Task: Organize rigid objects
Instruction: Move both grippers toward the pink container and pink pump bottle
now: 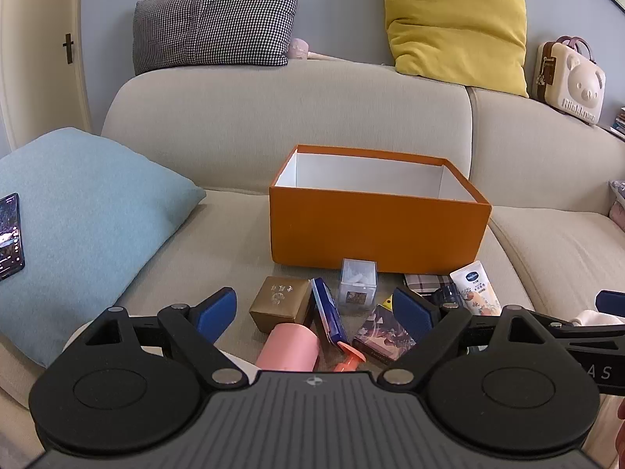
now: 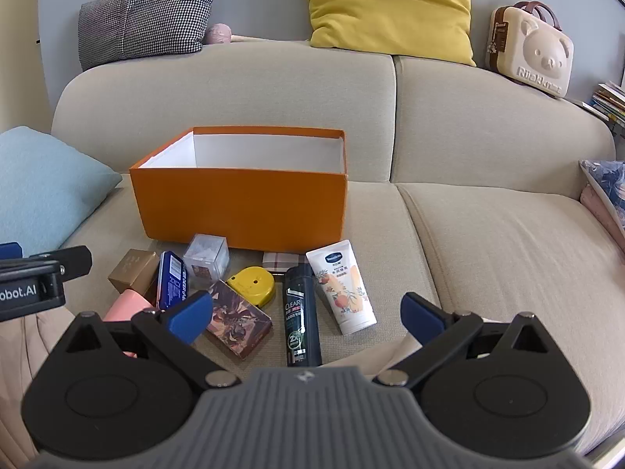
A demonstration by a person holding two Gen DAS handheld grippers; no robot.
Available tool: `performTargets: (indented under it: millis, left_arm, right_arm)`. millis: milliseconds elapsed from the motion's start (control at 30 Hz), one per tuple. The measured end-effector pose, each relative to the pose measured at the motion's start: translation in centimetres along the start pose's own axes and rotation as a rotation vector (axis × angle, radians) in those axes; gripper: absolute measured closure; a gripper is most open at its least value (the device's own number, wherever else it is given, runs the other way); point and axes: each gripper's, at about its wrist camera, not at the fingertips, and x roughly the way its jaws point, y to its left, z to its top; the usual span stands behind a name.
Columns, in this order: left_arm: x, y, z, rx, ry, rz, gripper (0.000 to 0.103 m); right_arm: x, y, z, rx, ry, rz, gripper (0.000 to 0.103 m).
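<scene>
Both grippers hang over the sofa seat (image 2: 488, 234), the left gripper (image 1: 314, 312) and the right gripper (image 2: 306, 312) each spread wide, pinching nothing; small items lie clustered just before the open orange box (image 2: 242, 207): black bottle (image 2: 301, 312), white tube (image 2: 343, 285), yellow tape measure (image 2: 252, 283), pink cylinder (image 1: 289, 348), gold box (image 1: 279, 301).

Both wrist views look forward and slightly down over their own tongs at the sofa seat, close to the clutter. The left view sits further left, the right further right. Both share the orange box (image 1: 379, 226) (image 2: 242, 203) and the back cushions.
</scene>
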Motion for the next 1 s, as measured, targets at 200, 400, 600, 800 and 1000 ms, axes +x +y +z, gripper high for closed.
performTargets:
  millis: [200, 400, 600, 800, 1000]
  left_arm:
    - [0.1, 0.0, -0.1, -0.002, 0.01, 0.003, 0.0]
    - [0.3, -0.1, 0.0, -0.027, 0.018, 0.03, 0.0]
    - [0.4, -0.1, -0.1, -0.121, 0.013, 0.122, 0.0]
    - [1.0, 0.0, -0.3, -0.234, 0.031, 0.208, 0.0]
    - [2.5, 1.1, -0.7, -0.286, 0.115, 0.123, 0.017]
  right_arm:
    - [0.1, 0.1, 0.0, -0.002, 0.007, 0.001, 0.001]
    - [0.3, 0.2, 0.0, -0.001, 0.012, -0.001, 0.002]
    - [0.5, 0.3, 0.0, 0.001, 0.019, -0.001, 0.002]
    - [1.2, 0.5, -0.1, -0.004, 0.041, 0.013, 0.001]
    - [2.5, 0.5, -0.1, 0.013, 0.068, 0.081, 0.002]
